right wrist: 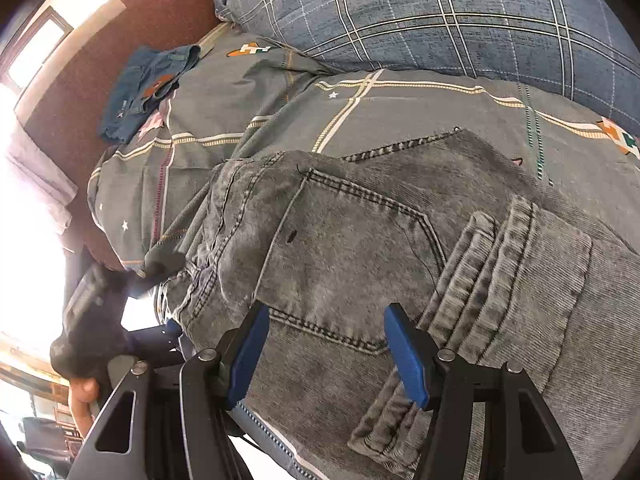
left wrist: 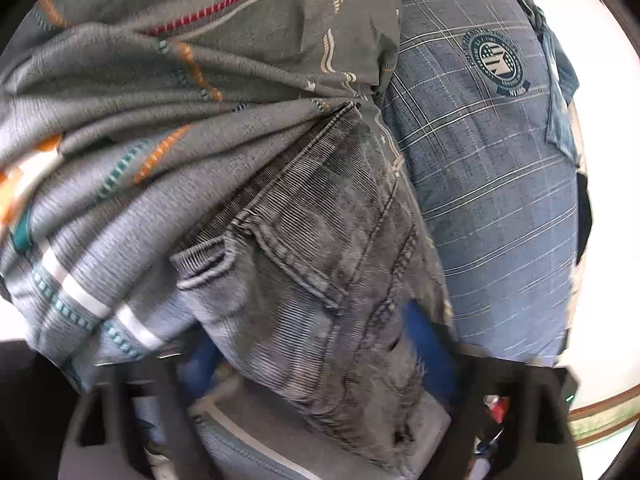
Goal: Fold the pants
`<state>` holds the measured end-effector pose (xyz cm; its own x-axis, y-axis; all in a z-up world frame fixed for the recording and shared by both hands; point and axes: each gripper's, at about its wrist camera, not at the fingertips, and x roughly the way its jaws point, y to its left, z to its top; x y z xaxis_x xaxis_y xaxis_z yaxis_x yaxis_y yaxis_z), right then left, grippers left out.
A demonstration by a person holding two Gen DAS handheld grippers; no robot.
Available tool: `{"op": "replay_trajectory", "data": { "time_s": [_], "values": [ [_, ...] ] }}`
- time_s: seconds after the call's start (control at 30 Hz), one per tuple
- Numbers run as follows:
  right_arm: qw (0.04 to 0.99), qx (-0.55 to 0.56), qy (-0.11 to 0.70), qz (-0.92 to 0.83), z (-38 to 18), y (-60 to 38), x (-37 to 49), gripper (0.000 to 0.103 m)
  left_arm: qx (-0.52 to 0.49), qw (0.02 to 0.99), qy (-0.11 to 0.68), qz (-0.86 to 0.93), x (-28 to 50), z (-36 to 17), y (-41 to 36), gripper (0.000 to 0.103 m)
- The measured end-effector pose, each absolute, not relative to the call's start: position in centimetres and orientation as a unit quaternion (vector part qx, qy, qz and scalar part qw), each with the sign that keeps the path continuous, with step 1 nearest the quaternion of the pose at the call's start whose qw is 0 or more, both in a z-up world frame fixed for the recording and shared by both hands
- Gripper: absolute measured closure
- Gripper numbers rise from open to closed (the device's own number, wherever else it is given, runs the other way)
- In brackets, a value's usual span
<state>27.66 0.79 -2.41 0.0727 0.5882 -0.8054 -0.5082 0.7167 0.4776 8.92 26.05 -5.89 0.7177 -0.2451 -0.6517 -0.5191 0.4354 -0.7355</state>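
Grey washed jeans (left wrist: pixel 320 260) lie folded on a grey patterned bedsheet (left wrist: pixel 200 80). In the left wrist view a strip of the denim runs straight between the blue pads (left wrist: pixel 200 364) of my left gripper (left wrist: pixel 312 356), which is shut on it from both sides. In the right wrist view the back pocket and the hems of the jeans (right wrist: pixel 360 240) face me. My right gripper (right wrist: pixel 326 354) hangs over the pocket with its blue pads (right wrist: pixel 408 360) apart, and the cloth looks flat and unpinched. The left gripper (right wrist: pixel 120 332) appears dark and blurred at the jeans' left end.
A blue plaid pillow (right wrist: pixel 440 12) with a round emblem lies beyond the jeans, also at the right in the left wrist view (left wrist: pixel 492 160). A small blue folded garment (right wrist: pixel 144 88) rests at the sheet's far left corner. A dark red floor (right wrist: pixel 120 32) borders the bed, and a hand (right wrist: pixel 84 392) shows low left.
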Motion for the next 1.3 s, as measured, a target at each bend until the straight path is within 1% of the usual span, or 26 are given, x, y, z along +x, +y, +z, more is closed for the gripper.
{"op": "replay_trajectory", "data": {
  "time_s": [0.03, 0.17, 0.23, 0.27, 0.3, 0.33, 0.4, 0.5, 0.57, 0.7, 0.77, 0.93, 1.0, 1.13, 1.23, 1.3],
  "values": [
    [0.728, 0.043, 0.572, 0.375, -2.5, 0.8, 27.8, 0.04, -0.516, 0.765, 0.373, 0.097, 9.1, -6.1, 26.2, 0.063],
    [0.698, 0.104, 0.59, 0.393, -2.7, 0.7, 28.4, 0.04, -0.523, 0.761, 0.372, 0.095, 9.0, -6.6, 26.8, 0.069],
    [0.675, 0.148, 0.599, 0.404, -3.0, 1.0, 29.1, 0.039, -0.506, 0.77, 0.376, 0.102, 9.1, -6.2, 26.6, 0.074],
    [0.662, 0.162, 0.611, 0.404, -3.6, 1.3, 29.6, 0.039, -0.489, 0.779, 0.377, 0.109, 9.2, -5.7, 26.2, 0.076],
    [0.65, 0.167, 0.627, 0.396, -4.5, 1.7, 30.1, 0.039, -0.478, 0.786, 0.377, 0.113, 9.5, -5.3, 25.9, 0.08],
    [0.638, 0.165, 0.657, 0.366, -6.6, 2.0, 30.7, 0.039, -0.457, 0.796, 0.378, 0.119, 9.7, -4.6, 25.4, 0.082],
    [0.627, 0.21, 0.662, 0.353, -8.1, 1.4, 31.3, 0.041, -0.426, 0.814, 0.376, 0.121, 9.9, -3.4, 24.6, 0.085],
    [0.623, 0.23, 0.664, 0.345, -7.3, 0.6, 31.3, 0.04, -0.388, 0.838, 0.363, 0.121, 10.3, -1.5, 23.7, 0.086],
    [0.638, 0.219, 0.657, 0.337, -6.9, 0.0, 31.2, 0.04, -0.374, 0.846, 0.361, 0.122, 10.4, -0.9, 23.3, 0.087],
    [0.629, 0.223, 0.665, 0.336, -7.8, -0.1, 31.4, 0.04, -0.349, 0.861, 0.351, 0.116, 10.4, 0.5, 22.3, 0.087],
    [0.612, 0.267, 0.665, 0.334, -7.6, -1.4, 32.0, 0.04, -0.327, 0.873, 0.343, 0.111, 10.8, 1.6, 21.5, 0.087],
    [0.631, 0.328, 0.618, 0.336, -5.8, -7.7, 31.3, 0.04, -0.257, 0.904, 0.329, 0.091, 11.8, 4.9, 18.2, 0.088],
    [0.645, 0.336, 0.605, 0.326, -5.3, -10.9, 30.6, 0.04, -0.207, 0.922, 0.319, 0.074, 12.3, 6.6, 15.5, 0.089],
    [0.673, 0.383, 0.564, 0.287, -4.9, -19.9, 29.3, 0.04, -0.082, 0.952, 0.295, 0.017, 12.7, 9.3, 7.6, 0.089],
    [0.688, 0.418, 0.538, 0.249, -5.2, -25.4, 28.2, 0.04, 0.015, 0.957, 0.288, -0.037, 12.6, 8.9, 0.3, 0.09],
    [0.694, 0.44, 0.525, 0.224, -5.8, -29.2, 27.4, 0.04, 0.056, 0.947, 0.306, -0.084, 12.6, 7.2, -4.3, 0.09]
  ]
}}
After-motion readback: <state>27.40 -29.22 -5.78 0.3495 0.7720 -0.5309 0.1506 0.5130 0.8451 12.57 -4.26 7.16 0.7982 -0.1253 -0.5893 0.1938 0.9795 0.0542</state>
